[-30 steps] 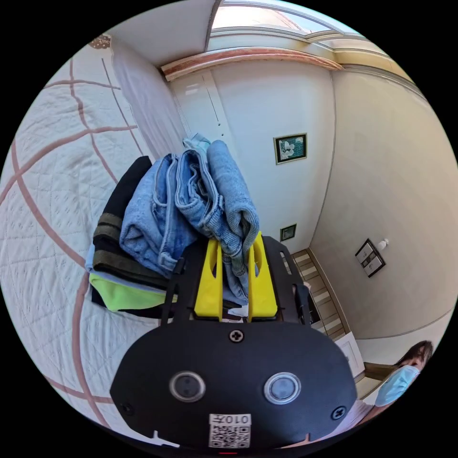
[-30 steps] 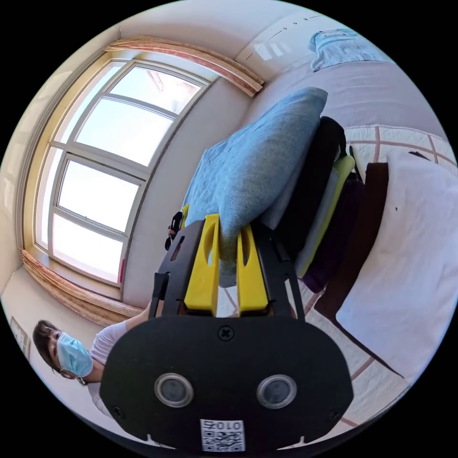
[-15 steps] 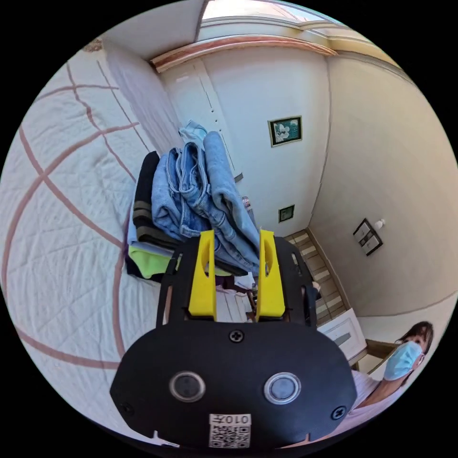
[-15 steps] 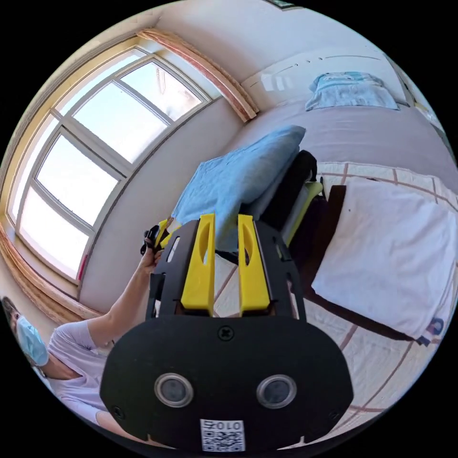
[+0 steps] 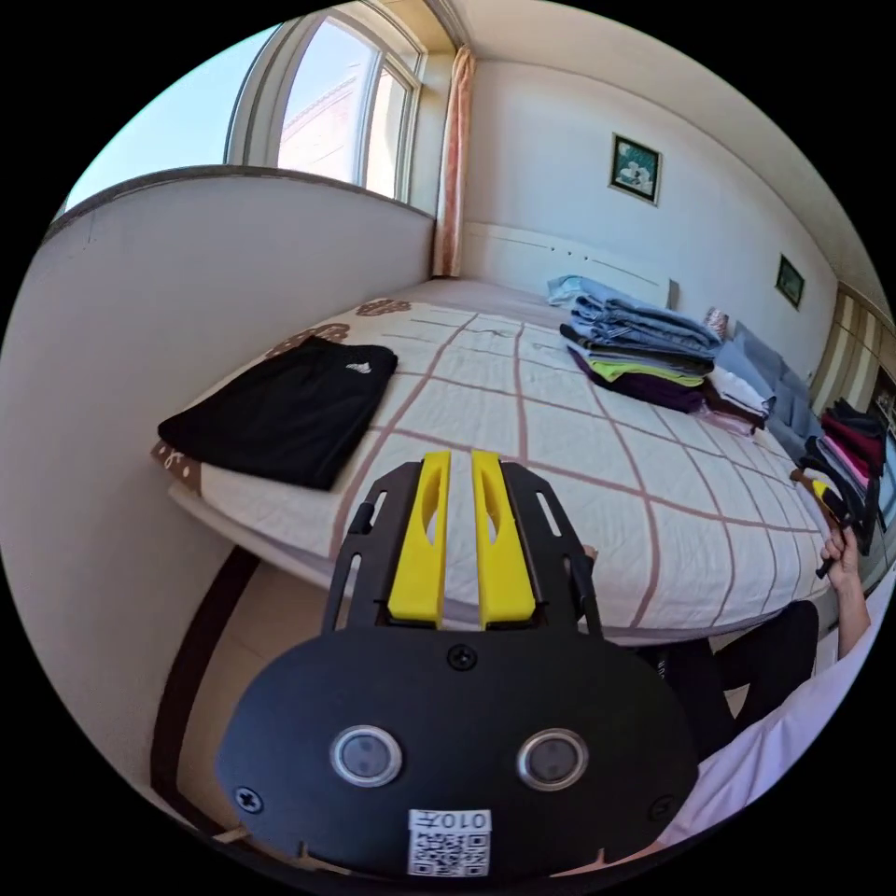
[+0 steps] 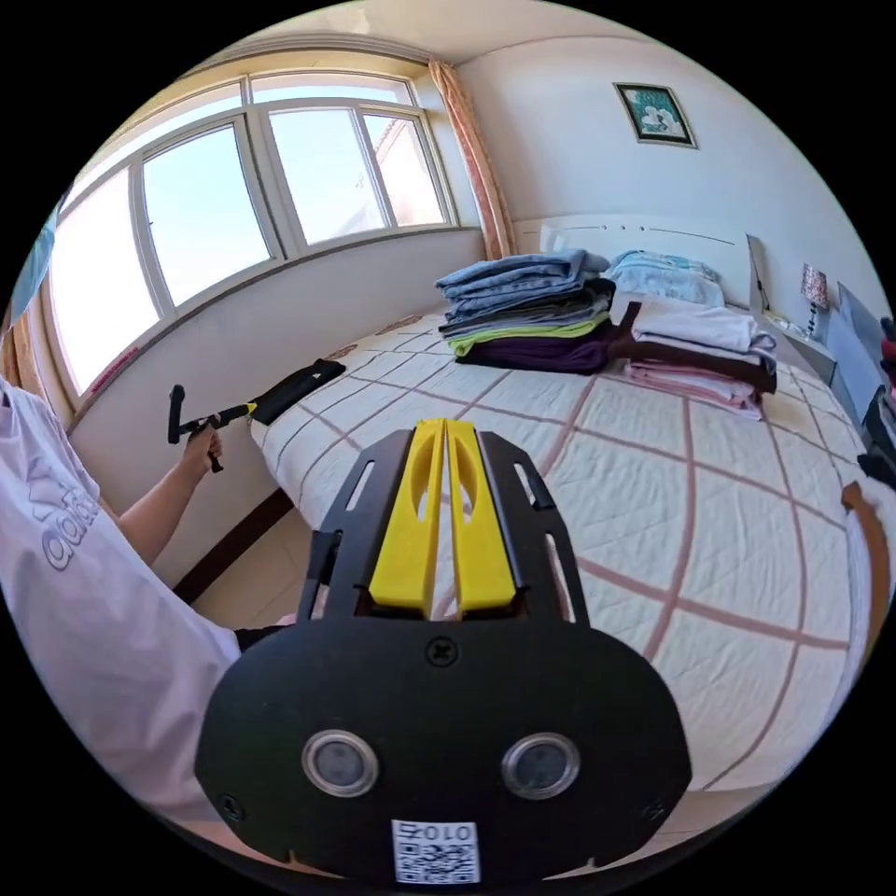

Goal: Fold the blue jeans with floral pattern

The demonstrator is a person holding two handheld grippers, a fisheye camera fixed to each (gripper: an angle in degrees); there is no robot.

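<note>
Jeans (image 6: 523, 275) atop clothes stack (folded) | well apart from both tongs

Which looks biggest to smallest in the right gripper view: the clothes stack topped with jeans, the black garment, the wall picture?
1. Clothes stack topped with jeans.
2. Black garment.
3. Wall picture, though it hangs farthest away, so its true size is unsure.

Jaws of the left gripper (image 5: 460, 455) and right gripper (image 6: 446, 425): smooth yellow plastic on matt black plastic bodies. Bedspread (image 6: 747, 523): quilted, stitched cloth. Jeans (image 6: 518, 275): soft denim. Black garment (image 5: 280, 411): smooth matt fabric. Wall (image 5: 140, 308): matt paint.
</note>
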